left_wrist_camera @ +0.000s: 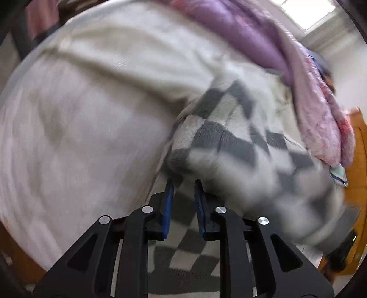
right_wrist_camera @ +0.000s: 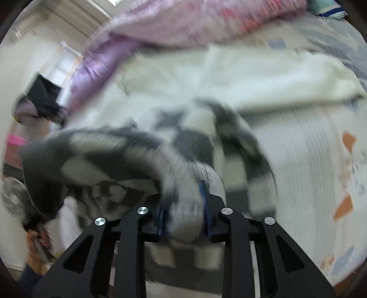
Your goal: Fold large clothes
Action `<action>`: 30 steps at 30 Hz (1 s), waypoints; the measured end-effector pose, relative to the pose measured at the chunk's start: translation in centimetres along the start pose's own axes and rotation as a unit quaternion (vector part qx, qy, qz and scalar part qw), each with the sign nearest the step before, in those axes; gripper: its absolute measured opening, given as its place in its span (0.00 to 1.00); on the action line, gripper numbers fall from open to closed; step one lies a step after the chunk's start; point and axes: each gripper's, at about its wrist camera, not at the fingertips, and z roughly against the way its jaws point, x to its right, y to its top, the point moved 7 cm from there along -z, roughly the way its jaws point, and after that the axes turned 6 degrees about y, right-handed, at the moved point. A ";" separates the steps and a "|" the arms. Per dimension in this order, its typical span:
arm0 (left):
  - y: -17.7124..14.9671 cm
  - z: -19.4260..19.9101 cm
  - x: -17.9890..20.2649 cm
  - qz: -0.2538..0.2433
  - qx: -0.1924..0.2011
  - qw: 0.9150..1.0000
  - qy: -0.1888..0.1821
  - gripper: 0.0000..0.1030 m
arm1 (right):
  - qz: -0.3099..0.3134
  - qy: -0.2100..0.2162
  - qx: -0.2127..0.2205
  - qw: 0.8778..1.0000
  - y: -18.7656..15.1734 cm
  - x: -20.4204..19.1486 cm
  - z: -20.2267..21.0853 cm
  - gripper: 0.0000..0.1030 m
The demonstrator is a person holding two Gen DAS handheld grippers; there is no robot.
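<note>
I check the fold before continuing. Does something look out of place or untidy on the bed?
The checkered garment is not flat: it is bunched and twisted between the grippers over the bed. A pink-purple quilt lies crumpled along the far side.

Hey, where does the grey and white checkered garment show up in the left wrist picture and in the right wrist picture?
Left wrist view: the checkered garment fills the centre and lower right, running down between the left gripper pads.
Right wrist view: the checkered garment spans the centre and left, bunched between the right gripper pads.
Shared landmark: the purple-pink quilt along the top of both pictures.
</note>
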 end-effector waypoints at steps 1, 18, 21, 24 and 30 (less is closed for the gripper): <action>-0.9 -0.7 -0.8 0.012 -0.014 1.000 0.015 0.21 | -0.014 -0.014 -0.026 0.999 -1.6 0.9 -0.9 0.26; -3.7 -3.1 -0.2 0.159 -0.017 0.983 -0.090 0.82 | -0.277 0.169 0.045 0.945 -6.1 0.9 1.7 0.65; -2.6 -5.0 -0.4 0.185 -0.017 0.978 -0.091 0.82 | -0.311 0.175 0.044 0.933 -6.1 0.9 0.4 0.68; -1.7 -6.0 0.1 0.175 -0.022 0.981 -0.081 0.79 | -0.331 0.170 0.059 0.926 -5.2 1.7 -1.0 0.68; -0.9 -6.2 0.8 0.130 -0.034 0.990 -0.040 0.11 | -0.309 0.108 0.050 0.944 -4.2 2.9 -2.2 0.24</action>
